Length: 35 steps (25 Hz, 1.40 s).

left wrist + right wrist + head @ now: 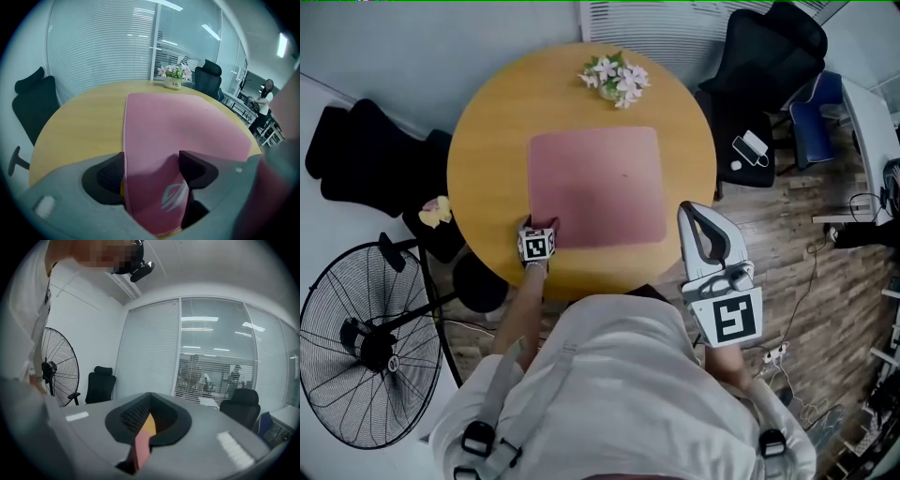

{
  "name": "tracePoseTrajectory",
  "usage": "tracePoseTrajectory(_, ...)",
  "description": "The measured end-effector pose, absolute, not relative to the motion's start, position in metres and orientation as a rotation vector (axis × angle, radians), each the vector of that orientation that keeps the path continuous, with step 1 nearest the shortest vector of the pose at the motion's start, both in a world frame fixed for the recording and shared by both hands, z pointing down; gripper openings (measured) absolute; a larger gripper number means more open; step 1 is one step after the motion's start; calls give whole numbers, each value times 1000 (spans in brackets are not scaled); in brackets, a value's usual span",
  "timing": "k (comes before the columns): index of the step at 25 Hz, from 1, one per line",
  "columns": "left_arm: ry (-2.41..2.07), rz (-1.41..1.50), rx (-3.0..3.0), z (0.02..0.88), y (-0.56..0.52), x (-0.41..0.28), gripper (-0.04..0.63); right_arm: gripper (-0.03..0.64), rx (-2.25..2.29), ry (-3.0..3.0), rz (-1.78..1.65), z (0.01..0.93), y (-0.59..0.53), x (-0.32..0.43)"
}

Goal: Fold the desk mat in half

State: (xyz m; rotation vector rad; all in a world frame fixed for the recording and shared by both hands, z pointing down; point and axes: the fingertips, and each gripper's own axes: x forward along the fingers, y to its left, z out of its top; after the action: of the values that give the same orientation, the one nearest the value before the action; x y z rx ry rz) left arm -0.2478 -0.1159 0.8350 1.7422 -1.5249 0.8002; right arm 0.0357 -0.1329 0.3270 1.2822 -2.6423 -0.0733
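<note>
A pink desk mat [595, 187] lay flat and unfolded on the middle of a round wooden table [487, 141], its near edge close to the table's rim in front of the person. The left gripper [539, 228] sat low at the mat's near-left corner, jaws spread wide. In the left gripper view the logo-printed corner lay between the jaws, the mat's stitched edge running just beside the left pad [110, 176], and nothing was clamped. The right gripper [692, 211] was held off the table at the person's right, jaw tips together on nothing. A small pot of pink and white flowers [616, 80] stood at the table's far edge, apart from the mat. A black floor fan [366, 342] stood to the person's left.
</note>
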Motion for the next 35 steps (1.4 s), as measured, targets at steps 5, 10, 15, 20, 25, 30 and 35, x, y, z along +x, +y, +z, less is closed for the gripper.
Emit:
tracePoseTrajectory(5, -1496, 810, 1769, 836, -114, -238, 314, 5, 1281, -2644, -81, 325, -132, 38)
tracePoseTrajectory(10, -1455, 809, 1808, 833, -116, -229, 231, 5, 1291, -2644, -80, 325, -131, 41)
tracePoseTrajectory(15, -1391, 785, 1821, 829, -115, -217, 113, 5, 1307, -2645, -76, 324, -130, 46)
tracePoseTrajectory(20, -1375, 761, 1844, 817, -115, -207, 64, 5, 1331, -2637, -70, 323, -130, 56)
tracePoseTrajectory(25, -1363, 733, 1896, 799, -117, -192, 43, 5, 1344, -2645, -64, 321, -126, 62)
tracePoseTrajectory(30, -1334, 700, 1949, 778, -120, -171, 41, 5, 1335, -2645, -84, 324, -126, 69)
tracePoseTrajectory(35, -1297, 629, 1980, 761, -123, -146, 41, 5, 1333, -2651, -94, 322, -125, 74)
